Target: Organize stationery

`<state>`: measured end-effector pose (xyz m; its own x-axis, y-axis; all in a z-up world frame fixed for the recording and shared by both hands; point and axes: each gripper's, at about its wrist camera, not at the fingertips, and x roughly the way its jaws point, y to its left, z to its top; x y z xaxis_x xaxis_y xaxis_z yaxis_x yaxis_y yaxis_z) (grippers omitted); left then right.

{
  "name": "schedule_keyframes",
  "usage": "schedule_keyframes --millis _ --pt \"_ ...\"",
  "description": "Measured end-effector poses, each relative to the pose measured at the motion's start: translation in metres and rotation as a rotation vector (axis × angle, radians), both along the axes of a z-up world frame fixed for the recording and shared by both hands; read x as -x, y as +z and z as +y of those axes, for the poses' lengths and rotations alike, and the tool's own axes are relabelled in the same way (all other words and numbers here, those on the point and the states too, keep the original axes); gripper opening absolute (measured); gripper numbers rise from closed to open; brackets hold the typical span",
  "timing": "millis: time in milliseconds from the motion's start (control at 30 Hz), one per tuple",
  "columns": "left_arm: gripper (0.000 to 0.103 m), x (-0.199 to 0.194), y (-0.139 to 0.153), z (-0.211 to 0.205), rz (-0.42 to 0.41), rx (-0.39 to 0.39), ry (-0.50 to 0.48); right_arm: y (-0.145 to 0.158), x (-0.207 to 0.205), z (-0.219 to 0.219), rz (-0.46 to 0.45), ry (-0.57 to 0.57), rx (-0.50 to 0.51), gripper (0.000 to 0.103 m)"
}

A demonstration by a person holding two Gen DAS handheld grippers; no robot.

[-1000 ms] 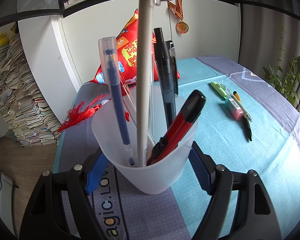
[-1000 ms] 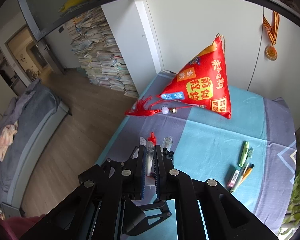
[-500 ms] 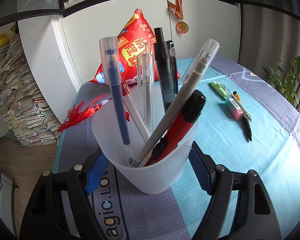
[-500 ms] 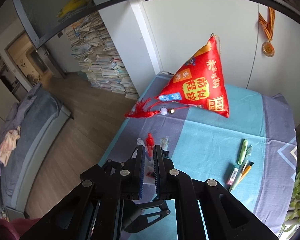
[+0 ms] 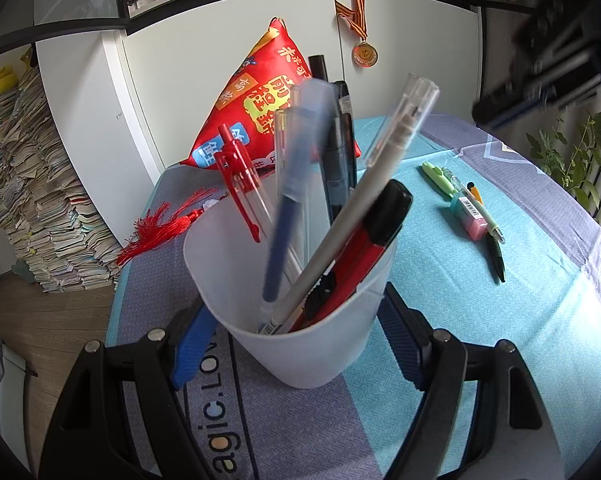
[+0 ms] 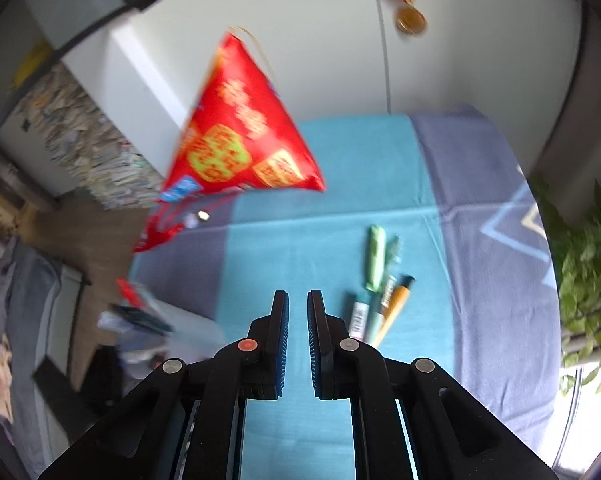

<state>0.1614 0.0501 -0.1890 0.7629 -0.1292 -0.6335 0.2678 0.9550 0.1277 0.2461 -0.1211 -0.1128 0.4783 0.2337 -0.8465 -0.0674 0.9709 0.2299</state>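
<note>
My left gripper [image 5: 296,340] is shut on a translucent white cup [image 5: 300,352], its blue pads pressed on both sides. Several pens stand in the cup with a red-and-black utility knife [image 5: 364,252], a grey pen [image 5: 364,196] and a blurred blue pen [image 5: 288,208]. My right gripper [image 6: 297,298] is shut and holds nothing. It hangs over the teal cloth, just left of the loose items: a green highlighter [image 6: 375,258], an orange pen [image 6: 394,304] and an eraser [image 6: 358,316]. In the left wrist view the right gripper [image 5: 540,60] is a dark blur at the upper right.
A red triangular cushion [image 5: 260,104] with a tassel [image 5: 160,228] sits at the table's back left. A medal [image 5: 364,54] hangs on the white cupboard. Book stacks [image 5: 32,208] stand on the floor to the left, and a plant [image 6: 588,264] to the right.
The right gripper let go of the grey pen, which now leans in the cup. It then swung right and down toward the loose pens. The pens in the cup shifted.
</note>
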Motion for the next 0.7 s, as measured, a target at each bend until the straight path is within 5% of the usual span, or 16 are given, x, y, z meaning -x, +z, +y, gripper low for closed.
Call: schedule_keyframes --millis 233,700 --pt "0.078 0.000 0.000 -0.001 0.000 0.000 0.000 -0.040 -0.014 -0.028 0.103 -0.099 0.013 0.009" --pt "0.078 0.000 0.000 -0.001 0.000 0.000 -0.001 -0.070 -0.039 -0.056 0.171 -0.214 0.008 0.009"
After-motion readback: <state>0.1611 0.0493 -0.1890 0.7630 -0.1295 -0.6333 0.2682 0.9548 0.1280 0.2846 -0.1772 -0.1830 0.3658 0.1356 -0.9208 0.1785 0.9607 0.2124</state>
